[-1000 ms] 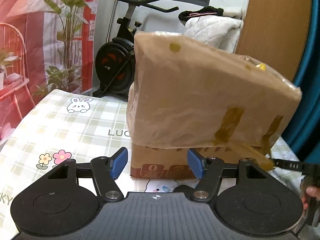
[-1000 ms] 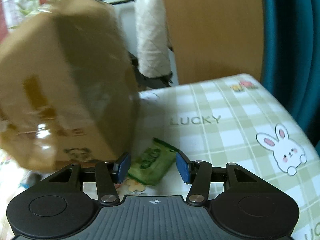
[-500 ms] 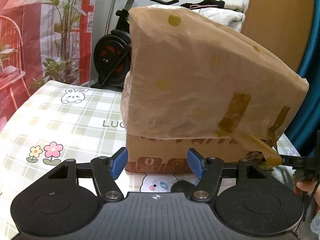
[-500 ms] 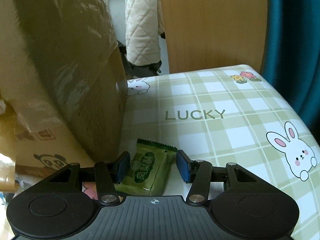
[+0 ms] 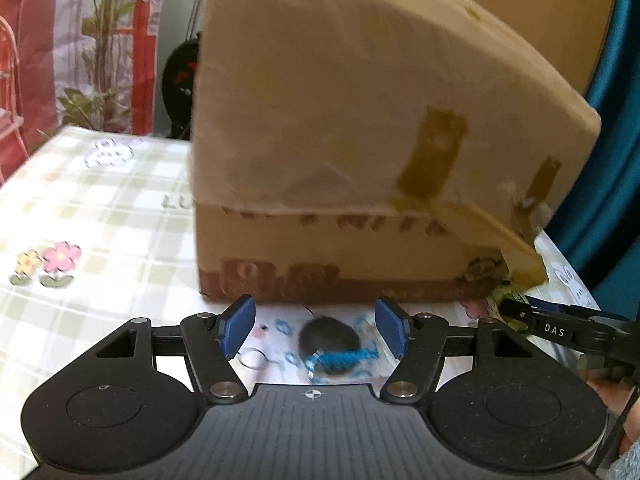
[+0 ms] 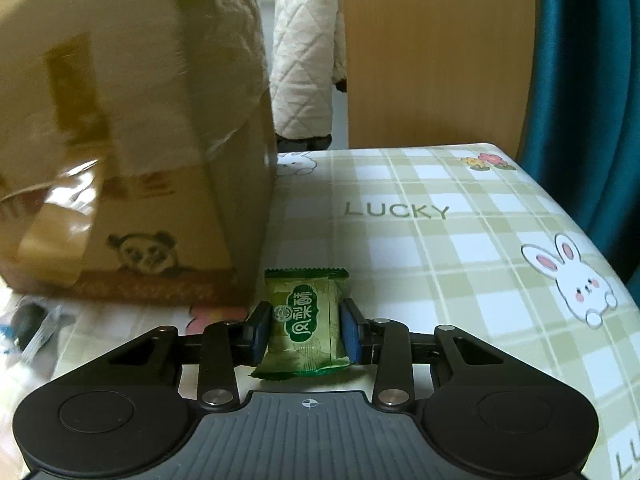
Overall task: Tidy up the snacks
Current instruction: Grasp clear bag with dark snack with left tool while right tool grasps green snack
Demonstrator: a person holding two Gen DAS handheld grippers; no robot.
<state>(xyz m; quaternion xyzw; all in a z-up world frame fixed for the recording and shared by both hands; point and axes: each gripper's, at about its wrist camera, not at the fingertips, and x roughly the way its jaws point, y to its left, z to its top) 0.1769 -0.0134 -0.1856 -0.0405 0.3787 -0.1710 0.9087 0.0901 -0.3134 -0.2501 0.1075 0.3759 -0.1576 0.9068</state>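
My right gripper (image 6: 306, 326) is shut on a green wrapped snack (image 6: 306, 320) that lies on the checked tablecloth beside the right corner of a taped cardboard box (image 6: 132, 140). My left gripper (image 5: 316, 326) is open just in front of the same box (image 5: 360, 140), with a clear packet holding a dark round snack with blue print (image 5: 330, 346) lying between its fingers. The packet also shows blurred at the left edge of the right wrist view (image 6: 34, 326). The right gripper's tip appears at the right of the left wrist view (image 5: 520, 312).
The checked tablecloth (image 6: 440, 220) with rabbit and "LUCKY" prints covers the table. The box's loose flap and tape (image 5: 500, 232) hang over its front. A teal curtain (image 6: 592, 80), a wooden panel and a quilted coat (image 6: 304, 60) stand behind the table. An exercise bike (image 5: 180, 76) stands far left.
My right gripper moved forward around the green snack and closed on it. My left gripper dropped and came closer to the box, and the dark snack packet now lies between its fingers.
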